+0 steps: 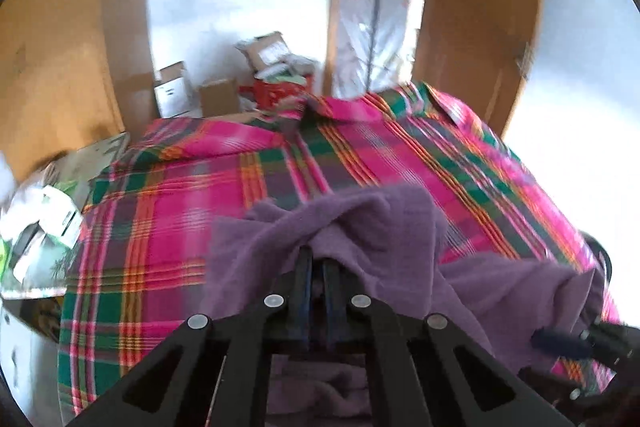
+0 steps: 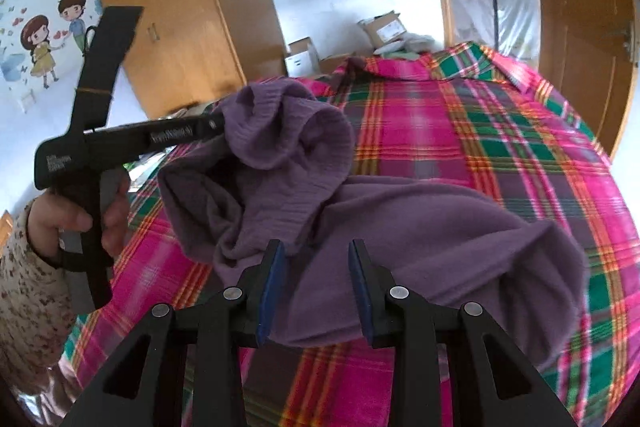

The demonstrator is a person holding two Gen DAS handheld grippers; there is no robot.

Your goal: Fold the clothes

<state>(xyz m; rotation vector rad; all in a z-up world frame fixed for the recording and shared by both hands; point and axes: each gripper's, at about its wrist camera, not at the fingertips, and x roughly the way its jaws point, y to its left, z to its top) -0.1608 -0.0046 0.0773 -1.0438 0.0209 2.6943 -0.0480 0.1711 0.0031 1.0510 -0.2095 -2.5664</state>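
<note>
Purple knit, a garment [image 2: 420,227] lies bunched on the plaid bed cover [image 2: 500,131]. We see our left gripper [image 1: 316,263] pinching a fold of it, jaws narrow, lifting that part. Our right gripper [image 2: 316,263] hovers with jaws wide, cloth between them but ungripped.

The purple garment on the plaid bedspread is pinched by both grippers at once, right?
Only one. The left gripper is shut on the purple garment over the plaid bedspread; the right wrist view shows the right gripper open.
</note>
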